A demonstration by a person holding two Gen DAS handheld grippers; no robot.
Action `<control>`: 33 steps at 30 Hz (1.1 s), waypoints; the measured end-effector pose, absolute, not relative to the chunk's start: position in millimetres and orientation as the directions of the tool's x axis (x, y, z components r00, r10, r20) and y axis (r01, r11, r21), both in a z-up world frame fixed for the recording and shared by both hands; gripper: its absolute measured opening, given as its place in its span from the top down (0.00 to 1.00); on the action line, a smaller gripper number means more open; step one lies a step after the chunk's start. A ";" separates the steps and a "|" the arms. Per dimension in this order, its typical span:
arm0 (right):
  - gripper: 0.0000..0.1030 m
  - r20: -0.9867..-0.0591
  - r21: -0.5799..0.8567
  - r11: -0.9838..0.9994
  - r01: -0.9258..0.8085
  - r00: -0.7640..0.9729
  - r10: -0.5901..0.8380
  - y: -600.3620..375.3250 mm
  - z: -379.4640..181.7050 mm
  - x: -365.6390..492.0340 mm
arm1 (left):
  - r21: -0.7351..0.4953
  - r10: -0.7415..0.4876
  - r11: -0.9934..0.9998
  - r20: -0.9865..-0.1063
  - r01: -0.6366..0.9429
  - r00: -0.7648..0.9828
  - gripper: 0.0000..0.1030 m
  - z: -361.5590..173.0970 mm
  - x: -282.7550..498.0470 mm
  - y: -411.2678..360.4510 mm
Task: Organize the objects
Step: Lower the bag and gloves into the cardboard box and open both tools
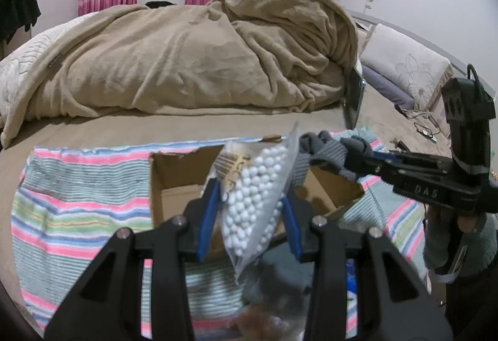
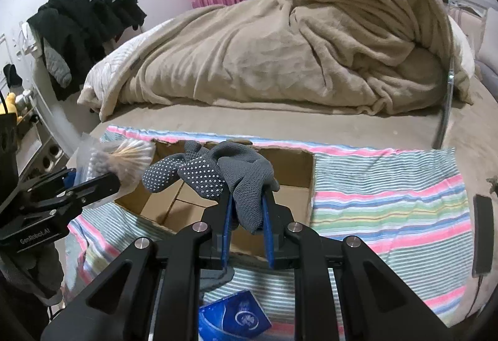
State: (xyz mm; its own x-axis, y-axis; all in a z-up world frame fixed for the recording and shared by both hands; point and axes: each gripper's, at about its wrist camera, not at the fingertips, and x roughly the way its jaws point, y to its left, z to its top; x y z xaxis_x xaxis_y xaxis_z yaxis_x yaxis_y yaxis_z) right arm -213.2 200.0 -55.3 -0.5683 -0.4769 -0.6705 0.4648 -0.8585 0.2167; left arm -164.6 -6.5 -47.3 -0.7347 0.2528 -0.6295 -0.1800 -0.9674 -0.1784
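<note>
An open cardboard box [image 1: 174, 182] sits on a striped towel [image 1: 77, 201] on the bed; it also shows in the right wrist view [image 2: 289, 172]. My left gripper [image 1: 250, 201] is shut on a clear bag of cotton swabs [image 1: 258, 194] and holds it above the box's near edge. In the right wrist view the same bag [image 2: 121, 160] hangs over the box's left rim. My right gripper [image 2: 247, 210] is shut on grey dotted gloves [image 2: 214, 169] and holds them over the box. In the left wrist view the gloves [image 1: 323, 148] hang above the box's right side.
A blue tissue pack [image 2: 233, 319] lies on the towel [image 2: 389, 201] near me. A rumpled tan blanket [image 1: 202, 54] fills the bed behind the box. A dark phone [image 2: 482, 235] lies at the right, pillows [image 1: 404, 67] further right, black clothes [image 2: 90, 14] hang left.
</note>
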 end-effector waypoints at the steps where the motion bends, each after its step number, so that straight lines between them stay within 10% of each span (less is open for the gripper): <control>1: 0.82 -0.678 0.217 -0.859 0.464 -0.561 -0.475 198.4 -60.3 -216.3 | -0.179 0.253 -0.967 -0.633 -0.180 -0.731 0.61 -51.1 -169.0 -5.0; 17: 0.78 -0.752 0.227 -0.863 0.452 -0.482 -0.450 175.0 -109.0 -235.1 | -0.194 0.276 -0.961 -0.747 -0.198 -0.605 0.60 -118.2 -208.7 12.7; 25: 0.53 -0.727 0.268 -0.858 0.439 -0.492 -0.479 183.8 -96.9 -229.7 | -0.241 0.300 -0.954 -0.742 -0.179 -0.600 0.42 -107.2 -200.2 6.6; 33: 0.50 -0.701 0.274 -0.860 0.430 -0.524 -0.485 193.5 -73.1 -206.5 | -0.235 0.294 -0.956 -0.714 -0.178 -0.635 0.31 -76.9 -164.1 0.5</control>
State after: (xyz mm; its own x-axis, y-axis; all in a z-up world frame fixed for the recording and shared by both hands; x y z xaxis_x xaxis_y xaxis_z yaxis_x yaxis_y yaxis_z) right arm -206.5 193.5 -73.1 -0.5235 -0.4849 -0.7005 0.4302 -0.8602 0.2739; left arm -164.1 0.5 -76.9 -0.6350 0.2940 -0.7144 -0.1778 -0.9555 -0.2352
